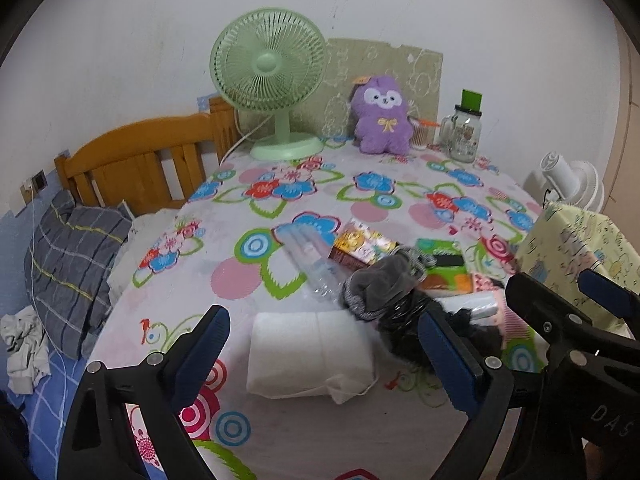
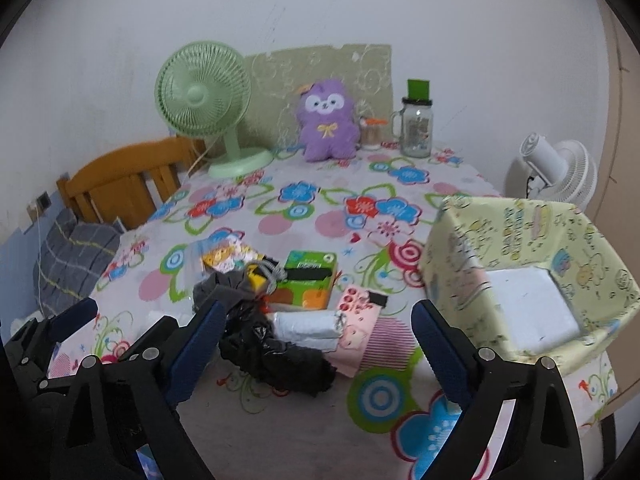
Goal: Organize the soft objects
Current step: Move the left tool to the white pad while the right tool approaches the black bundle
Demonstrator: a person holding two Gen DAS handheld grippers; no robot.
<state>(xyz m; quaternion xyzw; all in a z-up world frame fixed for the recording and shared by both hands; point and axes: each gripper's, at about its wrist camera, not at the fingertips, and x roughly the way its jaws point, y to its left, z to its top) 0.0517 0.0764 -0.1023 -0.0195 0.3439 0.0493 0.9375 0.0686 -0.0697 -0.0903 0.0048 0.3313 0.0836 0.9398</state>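
Both jaws gape empty; left gripper (image 1: 324,354) half hides black bag (image 1: 404,312) behind white pack (image 1: 308,352).

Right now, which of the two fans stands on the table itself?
The green fan stands on the flowered tablecloth, left of the purple plush toy. The white fan sits beyond the table's right edge, behind the yellow box.

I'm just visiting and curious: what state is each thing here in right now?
Left gripper: jaws open, empty.
Right gripper: jaws open, empty.
Yellow box: open-topped, white pack inside.
White pack: lying flat on the table.
Black bag: crumpled.
Green fan: upright.
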